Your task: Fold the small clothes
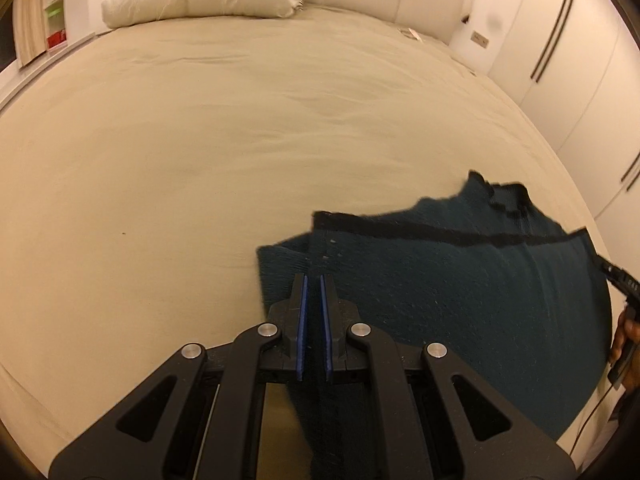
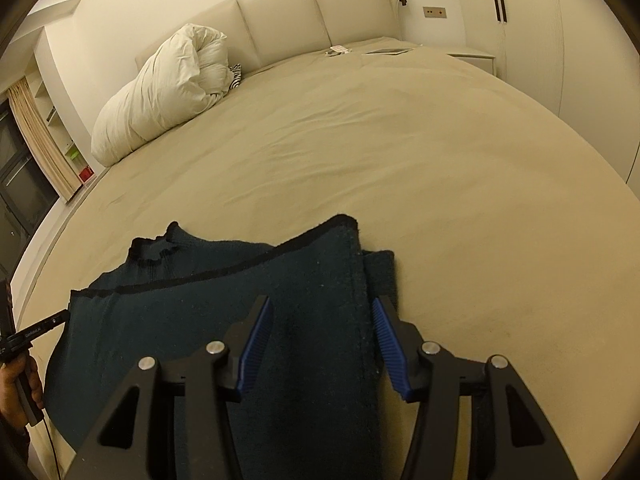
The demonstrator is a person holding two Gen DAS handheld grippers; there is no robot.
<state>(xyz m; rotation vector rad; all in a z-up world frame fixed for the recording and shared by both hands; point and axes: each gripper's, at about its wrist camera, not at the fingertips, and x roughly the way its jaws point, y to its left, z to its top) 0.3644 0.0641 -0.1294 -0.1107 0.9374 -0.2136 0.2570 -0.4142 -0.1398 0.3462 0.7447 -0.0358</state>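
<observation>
A dark teal knit garment (image 1: 460,300) with black trim lies partly folded on the beige bed (image 1: 200,140), at the near right in the left wrist view. My left gripper (image 1: 314,278) is shut on the garment's near edge, and cloth hangs below its pads. In the right wrist view the garment (image 2: 180,320) spreads across the lower middle. My right gripper (image 2: 322,300) stands open over it, with a folded strip of cloth between the fingers but not pinched. The left gripper (image 2: 40,326) shows at that view's left edge, at the garment's corner.
A rolled white duvet (image 2: 160,92) lies against the padded headboard (image 2: 300,12). Small flat items (image 2: 386,51) sit on the bed near the headboard. White wardrobe doors (image 1: 560,40) stand to the right and shelves (image 1: 54,20) to the far left. A hand (image 1: 628,332) holds the right gripper.
</observation>
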